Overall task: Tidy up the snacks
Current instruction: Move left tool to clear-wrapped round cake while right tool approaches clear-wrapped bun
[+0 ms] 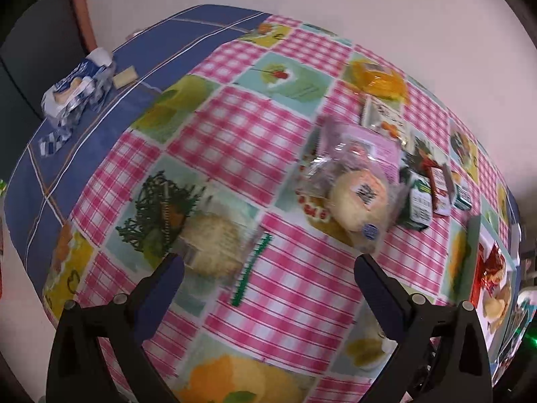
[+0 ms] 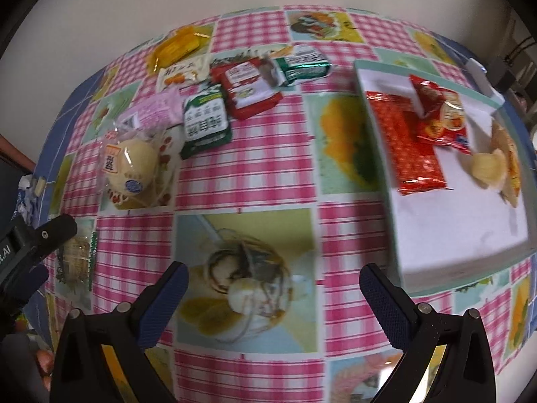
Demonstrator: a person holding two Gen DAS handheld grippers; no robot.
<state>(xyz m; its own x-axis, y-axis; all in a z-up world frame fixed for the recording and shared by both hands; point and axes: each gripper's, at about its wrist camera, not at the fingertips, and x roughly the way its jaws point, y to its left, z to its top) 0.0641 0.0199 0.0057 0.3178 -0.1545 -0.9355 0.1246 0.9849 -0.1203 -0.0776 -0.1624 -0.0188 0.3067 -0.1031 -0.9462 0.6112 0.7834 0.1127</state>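
My left gripper [image 1: 268, 262] is open and empty above the tablecloth, just short of a clear-wrapped rice cracker with a green strip [image 1: 214, 245]. A wrapped round bun [image 1: 355, 198] lies ahead to the right, with a pink packet [image 1: 376, 147], green packet [image 1: 419, 198] and red packet [image 1: 439, 188] beyond. My right gripper [image 2: 273, 277] is open and empty over the cloth, left of a white tray [image 2: 463, 235] holding red packets [image 2: 409, 134] and a chips bag [image 2: 500, 164]. The bun [image 2: 131, 164], green packet [image 2: 206, 121], red packet [image 2: 248, 87] and orange packet [image 2: 176, 47] lie farther back.
The checked tablecloth [image 2: 255, 174] covers the table over a blue cloth [image 1: 100, 124]. A crumpled blue-and-white wrapper [image 1: 77, 90] lies at the far left edge. The left gripper [image 2: 30, 252] shows at the left edge of the right wrist view.
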